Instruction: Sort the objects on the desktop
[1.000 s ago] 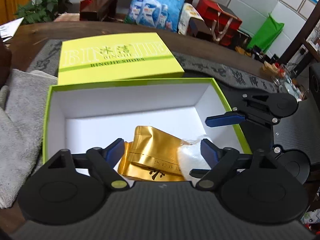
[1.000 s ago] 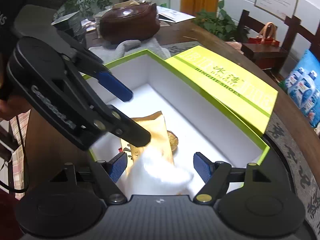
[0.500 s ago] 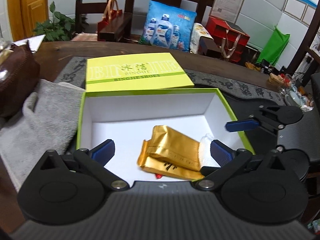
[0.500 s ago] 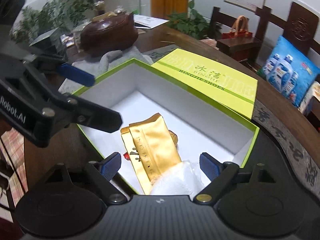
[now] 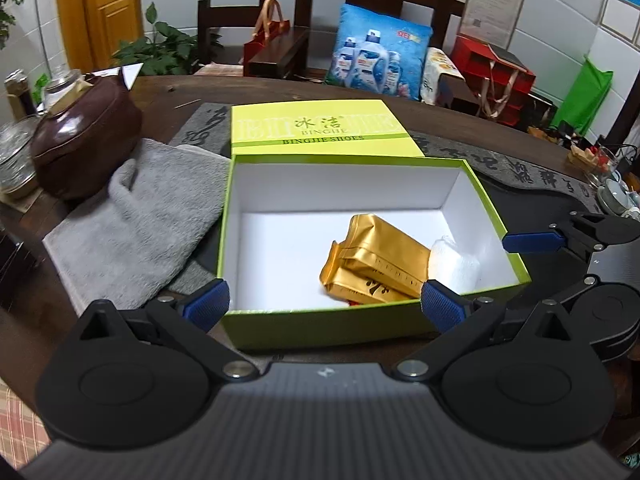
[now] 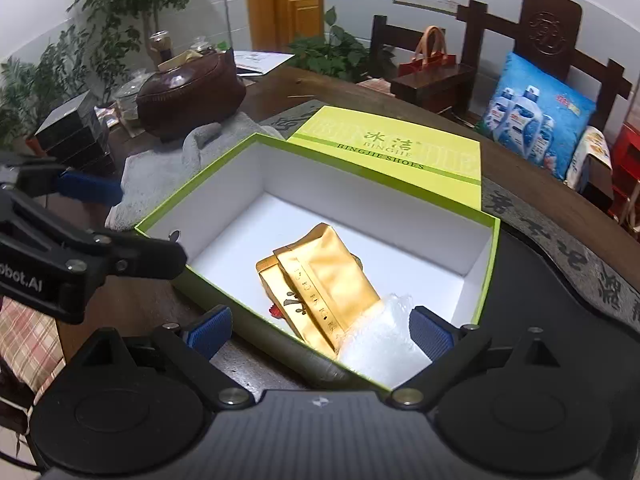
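Lying open on the dark wooden table point(image 5: 440, 116), the lime-green cardboard shoe box with a white interior point(image 5: 256, 200) holds every sorted item visible. Two gold foil pouches point(image 5: 380, 264) are stacked one on the other toward the right half of the box floor, touching, the upper one set at an angle. A white bubble-wrap packet point(image 5: 456, 264) rests just beside them against the right wall. A small red item peeks out from under the lower pouch; its identity cannot be determined.

The flat lime-green box lid printed with "BINGJIE SHOES" point(image 5: 320, 128) lies directly behind the box, touching its rear rim. A grey fleece towel point(image 5: 132, 220) is spread to the left of the box, with a dark brown rounded pot point(image 5: 84, 140) at the towel's far end.

The left gripper point(image 5: 324, 304) hangs in front of the box's near wall, its blue-padded fingers spread wide apart with nothing gripped. The right gripper point(image 6: 320, 330) is positioned over the near right corner of the box; its jaws are opening, and the bubble-wrap packet point(image 6: 380, 340) lies between them inside the box, touching neither pad. Both grippers are free of the contents.
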Demonstrator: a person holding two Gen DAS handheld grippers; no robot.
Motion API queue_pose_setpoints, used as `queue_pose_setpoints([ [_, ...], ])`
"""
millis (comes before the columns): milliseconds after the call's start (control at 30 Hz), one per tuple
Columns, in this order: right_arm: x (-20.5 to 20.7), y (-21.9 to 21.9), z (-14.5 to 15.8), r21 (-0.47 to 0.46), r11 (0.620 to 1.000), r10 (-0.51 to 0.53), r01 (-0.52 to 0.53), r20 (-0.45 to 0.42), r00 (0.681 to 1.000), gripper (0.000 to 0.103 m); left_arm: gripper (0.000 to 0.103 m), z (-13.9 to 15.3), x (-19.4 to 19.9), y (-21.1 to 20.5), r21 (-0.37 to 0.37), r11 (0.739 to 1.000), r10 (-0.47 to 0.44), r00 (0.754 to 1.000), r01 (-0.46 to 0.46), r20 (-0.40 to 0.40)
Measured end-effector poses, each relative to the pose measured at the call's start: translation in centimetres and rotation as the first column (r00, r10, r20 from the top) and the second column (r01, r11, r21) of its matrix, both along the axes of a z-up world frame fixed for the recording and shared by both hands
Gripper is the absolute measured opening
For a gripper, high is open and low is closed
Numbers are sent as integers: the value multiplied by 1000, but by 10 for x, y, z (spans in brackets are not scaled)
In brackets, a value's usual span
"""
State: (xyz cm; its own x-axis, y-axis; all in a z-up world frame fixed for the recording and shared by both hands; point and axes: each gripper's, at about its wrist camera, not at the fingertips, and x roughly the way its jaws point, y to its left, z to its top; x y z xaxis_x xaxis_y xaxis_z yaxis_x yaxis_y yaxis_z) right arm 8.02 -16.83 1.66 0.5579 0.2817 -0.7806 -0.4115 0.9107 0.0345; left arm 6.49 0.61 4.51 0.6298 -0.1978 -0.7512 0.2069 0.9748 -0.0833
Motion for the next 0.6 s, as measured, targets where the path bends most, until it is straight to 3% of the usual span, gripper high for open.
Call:
queue_pose_setpoints([
  [433,-39,11,11,11,997,-81,81,34,996,103,103,9,-36,11,36,999,22,1000,-22,19],
  [600,-55,17,6,3,994,-111,111,27,993,103,103,13,-49,19,13,1000,7,999,-8,45],
])
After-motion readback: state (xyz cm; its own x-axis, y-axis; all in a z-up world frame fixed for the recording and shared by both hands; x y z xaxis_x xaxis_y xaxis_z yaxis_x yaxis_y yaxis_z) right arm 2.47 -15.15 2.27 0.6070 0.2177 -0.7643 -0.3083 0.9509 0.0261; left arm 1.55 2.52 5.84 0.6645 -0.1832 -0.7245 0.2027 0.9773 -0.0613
